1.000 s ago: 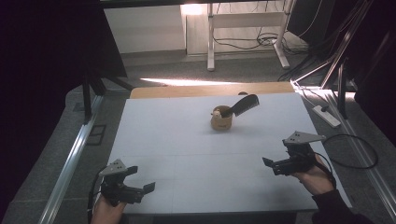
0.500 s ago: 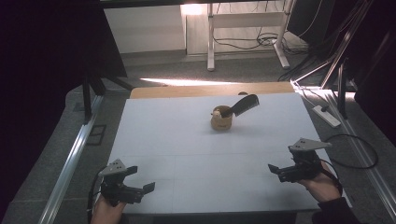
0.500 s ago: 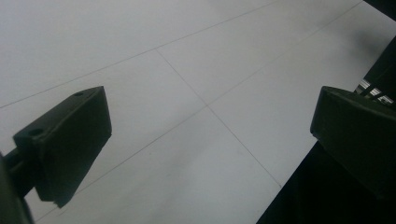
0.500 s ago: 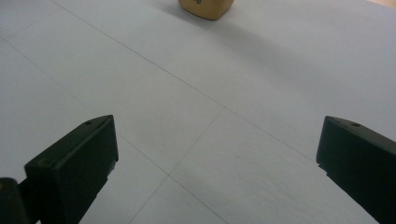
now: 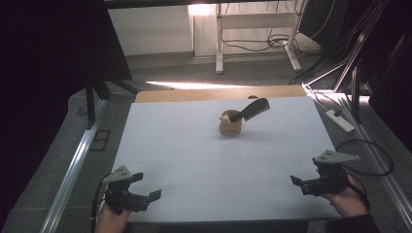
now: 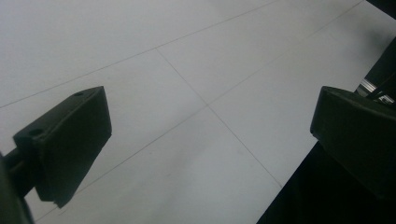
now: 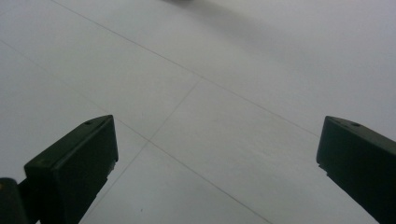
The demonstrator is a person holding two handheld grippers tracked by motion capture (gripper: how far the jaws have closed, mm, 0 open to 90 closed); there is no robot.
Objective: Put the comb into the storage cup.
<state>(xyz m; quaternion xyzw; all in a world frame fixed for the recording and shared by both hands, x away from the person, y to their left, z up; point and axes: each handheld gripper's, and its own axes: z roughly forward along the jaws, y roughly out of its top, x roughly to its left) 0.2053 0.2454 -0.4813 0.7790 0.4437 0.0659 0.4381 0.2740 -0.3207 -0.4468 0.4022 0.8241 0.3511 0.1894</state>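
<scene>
Right gripper [image 5: 305,185], jaws spread wide and empty, low at five o'clock; left gripper [image 5: 144,190] likewise at seven. Black comb [image 5: 251,110] propped in wooden cup [image 5: 230,126] toward twelve, handle-down, long axis tilted toward two; right probably nearer.

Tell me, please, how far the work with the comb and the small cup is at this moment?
Looks done: the black comb stands tilted in the wooden cup at the table's far middle. In hand: nothing; the left gripper and right gripper sit open near the table's near edge. Left: seemingly nothing, unless another step follows.
</scene>
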